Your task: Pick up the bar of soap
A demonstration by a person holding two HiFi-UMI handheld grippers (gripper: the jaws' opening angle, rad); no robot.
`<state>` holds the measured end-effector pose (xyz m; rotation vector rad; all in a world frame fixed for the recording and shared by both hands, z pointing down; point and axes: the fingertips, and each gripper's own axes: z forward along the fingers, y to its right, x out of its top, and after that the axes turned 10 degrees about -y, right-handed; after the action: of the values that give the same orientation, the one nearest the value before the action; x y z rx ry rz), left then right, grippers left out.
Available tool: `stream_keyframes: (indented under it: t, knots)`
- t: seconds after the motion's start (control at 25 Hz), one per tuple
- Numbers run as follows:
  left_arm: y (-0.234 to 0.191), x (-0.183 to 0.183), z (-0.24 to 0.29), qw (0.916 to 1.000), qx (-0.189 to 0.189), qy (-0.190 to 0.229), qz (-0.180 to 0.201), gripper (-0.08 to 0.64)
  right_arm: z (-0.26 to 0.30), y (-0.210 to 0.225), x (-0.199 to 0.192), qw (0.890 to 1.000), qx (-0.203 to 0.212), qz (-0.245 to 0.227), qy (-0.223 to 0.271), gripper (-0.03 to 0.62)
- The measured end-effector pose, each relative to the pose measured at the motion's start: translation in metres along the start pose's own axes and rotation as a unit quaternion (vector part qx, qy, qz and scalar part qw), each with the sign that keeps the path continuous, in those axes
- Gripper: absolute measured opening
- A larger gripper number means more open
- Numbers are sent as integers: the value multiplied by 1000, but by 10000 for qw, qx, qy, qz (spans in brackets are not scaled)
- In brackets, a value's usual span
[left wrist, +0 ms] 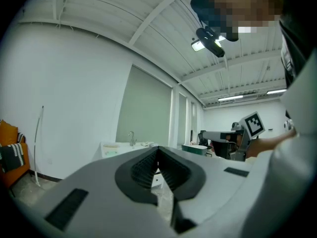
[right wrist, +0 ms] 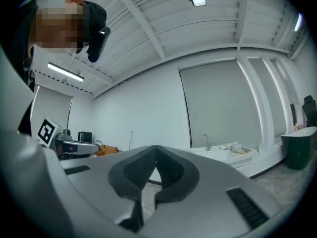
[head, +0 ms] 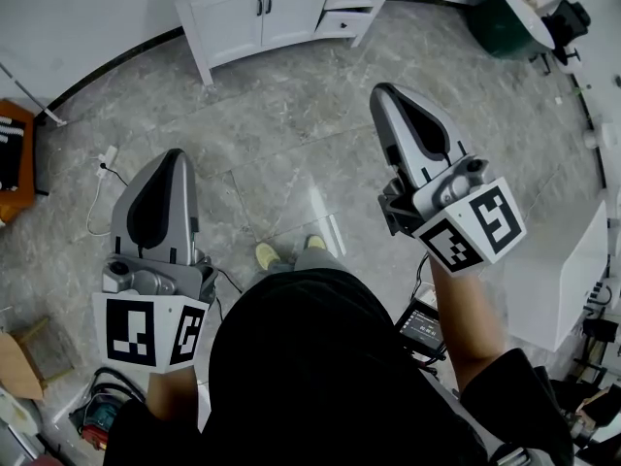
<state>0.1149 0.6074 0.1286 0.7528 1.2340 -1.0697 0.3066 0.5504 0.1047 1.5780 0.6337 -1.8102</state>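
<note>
The person wears a black top whose sleeves stop short of the forearms. Left of the top, the left gripper is a rounded grey shell with a black inset. Right of the top, the right gripper matches. Each ends in a white marker cube with black squares. Just beyond the top, the shoes look pale yellow, though small.

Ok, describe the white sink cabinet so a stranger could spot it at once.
Start at the white wall along the top of the head view, where it meets the grey marbled floor. Against it stands the white sink cabinet, with a faucet on top. Unlike the round dark green bin to its right, it is boxy, with two doors with dark handles and drawers.
</note>
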Motion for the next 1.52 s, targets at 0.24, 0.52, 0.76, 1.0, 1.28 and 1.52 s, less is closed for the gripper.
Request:
stream_keyframes:
  t: [0.24, 0.52, 0.76, 1.0, 1.28, 1.52]
  knots:
    - [3, 3, -3, 9999, -83, 54, 66, 6, 3, -9, 4, 9999, 8, -156, -12, 2]
    - [-7, 7, -9, 9999, -53, 102, 73, 6, 11, -19, 4, 9997, 57, -232, -54, 2]
    - [-14, 11, -12, 9998, -41, 155, 73, 6, 18, -29, 9, 9997, 147, -192, -35, 3]
    - [-22, 7, -15, 9999, 20, 144, 1, 6, 25, -37, 6, 9993, 194, -290, -116, 3]
    - [-26, 5, -22, 9998, 91, 201, -13, 6, 27, -46, 2, 9984, 271, -449, -196, 2]
    - [-29, 8, -25, 9997, 117, 226, -27, 6, 30, -52, 4, 9979, 330, -513, -213, 2]
